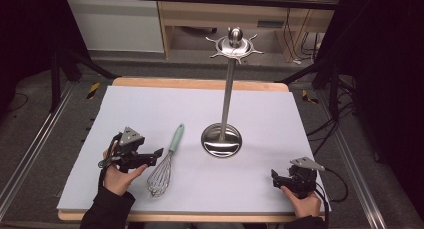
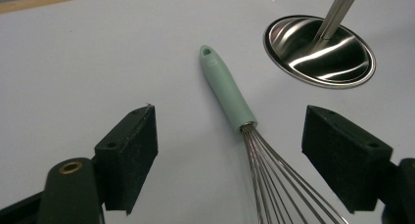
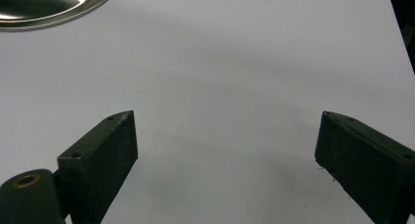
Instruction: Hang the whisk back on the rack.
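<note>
We are seeing the whisk (image 1: 164, 165) lying flat on the bench (image 1: 150, 109), mint handle pointing away toward the far edge, wire head toward the person. The left hand-held gripper (image 1: 156, 155) is sitting just beside the whisk where handle meets wires, jaws spread apart and empty; in the left gripper view the whisk (image 2: 230, 94) is lying between the pads (image 2: 128, 155), not touched. The right hand-held gripper (image 1: 276, 176) is resting well apart near the front right corner, jaws also wide apart, holding nothing. The steel utensil stand (image 1: 226, 89) is standing upright mid-bench, its hooks bare. We are judging the work barely begun: nothing grasped, whisk not lifted, and the likely hanging on the stand is all left.
</note>
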`<state>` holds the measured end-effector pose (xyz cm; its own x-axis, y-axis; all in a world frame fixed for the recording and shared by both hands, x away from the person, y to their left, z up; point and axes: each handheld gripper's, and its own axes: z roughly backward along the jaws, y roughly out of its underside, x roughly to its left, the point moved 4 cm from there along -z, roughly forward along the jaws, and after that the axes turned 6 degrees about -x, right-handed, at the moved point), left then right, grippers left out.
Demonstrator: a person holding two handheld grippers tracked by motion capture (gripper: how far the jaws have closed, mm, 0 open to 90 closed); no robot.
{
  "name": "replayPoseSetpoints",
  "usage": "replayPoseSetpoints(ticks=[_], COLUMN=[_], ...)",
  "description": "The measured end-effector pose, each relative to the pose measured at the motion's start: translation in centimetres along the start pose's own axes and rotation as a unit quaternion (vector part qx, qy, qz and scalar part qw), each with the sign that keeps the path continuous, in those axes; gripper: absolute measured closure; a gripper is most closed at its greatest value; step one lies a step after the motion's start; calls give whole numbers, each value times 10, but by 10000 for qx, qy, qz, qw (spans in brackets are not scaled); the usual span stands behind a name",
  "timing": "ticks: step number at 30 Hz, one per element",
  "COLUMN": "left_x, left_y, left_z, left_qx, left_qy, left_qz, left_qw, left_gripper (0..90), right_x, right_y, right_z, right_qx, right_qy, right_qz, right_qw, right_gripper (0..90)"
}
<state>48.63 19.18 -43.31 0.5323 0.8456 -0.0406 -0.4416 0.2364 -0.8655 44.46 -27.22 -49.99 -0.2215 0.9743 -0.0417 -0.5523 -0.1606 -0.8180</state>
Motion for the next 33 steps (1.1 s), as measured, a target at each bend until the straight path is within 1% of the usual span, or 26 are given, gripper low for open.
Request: replayPoseSetpoints(ticks=[3,5,9,15,18,20,24,25,28,33], left_x=[-2,-3,-9,-14,-16,-17,-19,-20,-21,-22], left_y=[-3,-4,-7,-13,-16,-18,-24,-25,-27,-28], left_z=[-3,-5,-10,-17,-21,-22,-27,-28,-31,-38], left_qx=[87,202,370,436,514,583,634,678,741,807], left_qy=[3,26,43,41,60,64,32,30,37,71], left_qz=[7,9,-118,-159,-205,-240,-255,-303,-326,-287], left_qw=[10000,9998,9992,9989,9984,9980,9977,9972,9967,9963], left_gripper=[205,204,204,208,222,223,231,233,238,249], right_x=[0,0,0,1,2,2,2,3,2,2], right_y=[0,0,0,0,0,0,0,0,0,0], right_z=[0,0,0,0,-1,-1,-1,-1,-1,-1], right_qx=[9,5,7,31,30,53,57,49,49,50], right_qy=[-2,-4,-11,-15,-17,-26,-34,-27,-41,-63], right_qz=[-22,-40,-44,-38,14,17,15,3,0,9], right_qw=[10000,10000,10000,10000,10000,10000,10000,10000,10000,10000], right_gripper=[91,91,91,91,91,91,91,91,91,91])
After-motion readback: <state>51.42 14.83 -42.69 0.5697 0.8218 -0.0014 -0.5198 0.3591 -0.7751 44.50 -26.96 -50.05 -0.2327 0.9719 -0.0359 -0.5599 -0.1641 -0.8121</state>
